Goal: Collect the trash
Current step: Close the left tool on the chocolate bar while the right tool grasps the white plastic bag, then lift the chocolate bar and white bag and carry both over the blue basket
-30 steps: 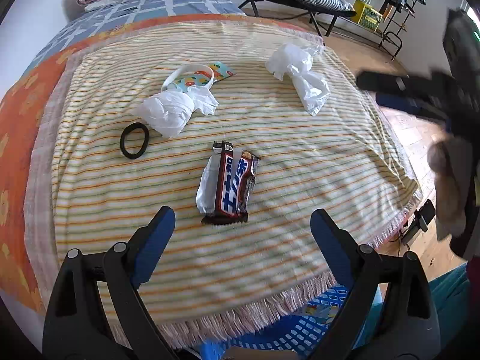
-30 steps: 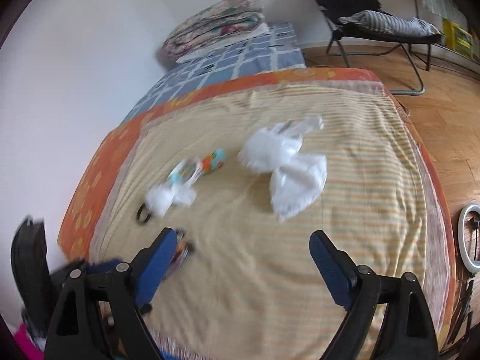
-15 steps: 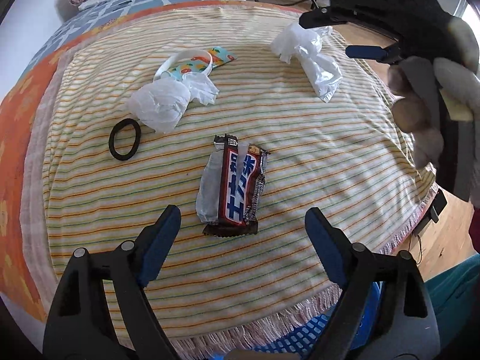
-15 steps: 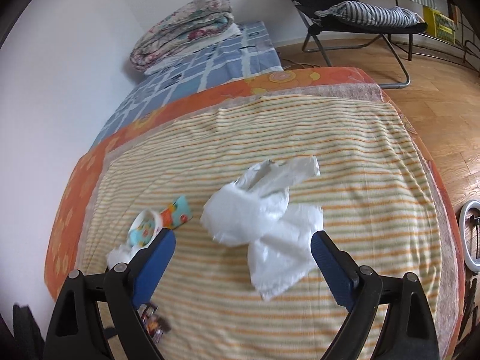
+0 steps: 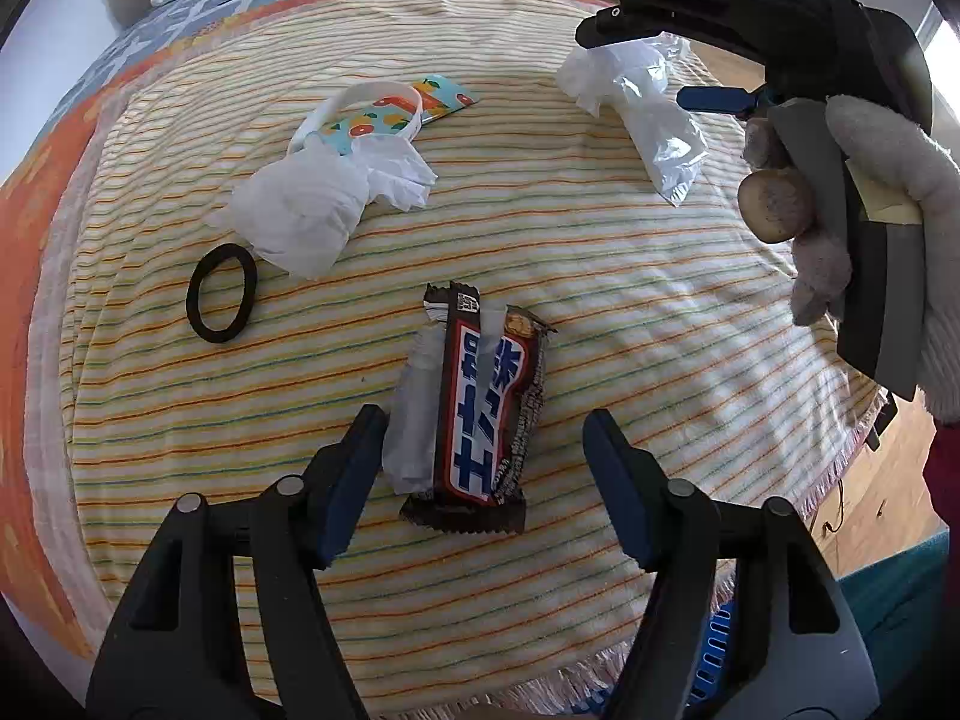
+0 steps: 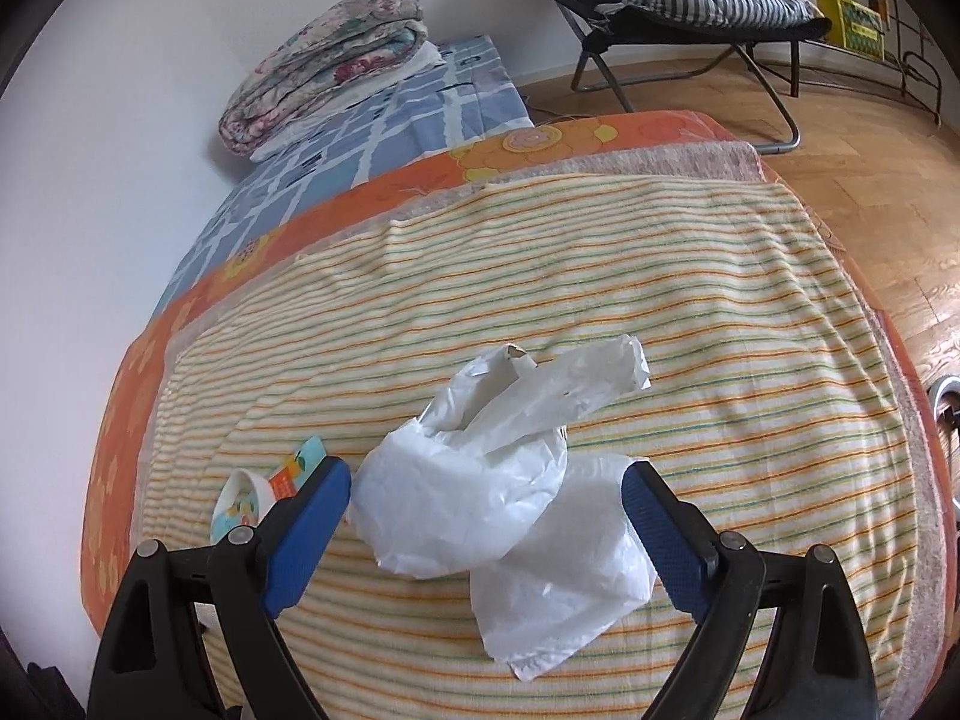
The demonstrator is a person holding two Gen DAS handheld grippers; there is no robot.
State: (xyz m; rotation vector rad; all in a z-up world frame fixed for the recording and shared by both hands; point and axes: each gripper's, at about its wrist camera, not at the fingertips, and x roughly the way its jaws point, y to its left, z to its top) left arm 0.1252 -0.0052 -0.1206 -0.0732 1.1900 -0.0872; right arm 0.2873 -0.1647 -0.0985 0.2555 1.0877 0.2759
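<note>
A brown candy bar wrapper (image 5: 480, 414) lies on the striped blanket (image 5: 630, 312), between the open jaws of my left gripper (image 5: 483, 447). A crumpled white plastic bag (image 6: 498, 504) lies between the open jaws of my right gripper (image 6: 486, 504); it also shows in the left wrist view (image 5: 642, 102), under the right gripper (image 5: 714, 99). A second white wad (image 5: 312, 204) lies at the left beside a colourful printed package (image 5: 384, 114), whose edge shows in the right wrist view (image 6: 264, 492).
A black hair tie (image 5: 221, 293) lies left of the wrapper. A blue basket (image 5: 714, 672) sits below the blanket's fringed near edge. Folded quilts (image 6: 330, 96) lie at the far end of the bed. A folding chair (image 6: 690, 18) stands on the wooden floor.
Both grippers have moved forward and down. The left now straddles the candy wrapper; the right now straddles the white plastic bag. Both stay open.
</note>
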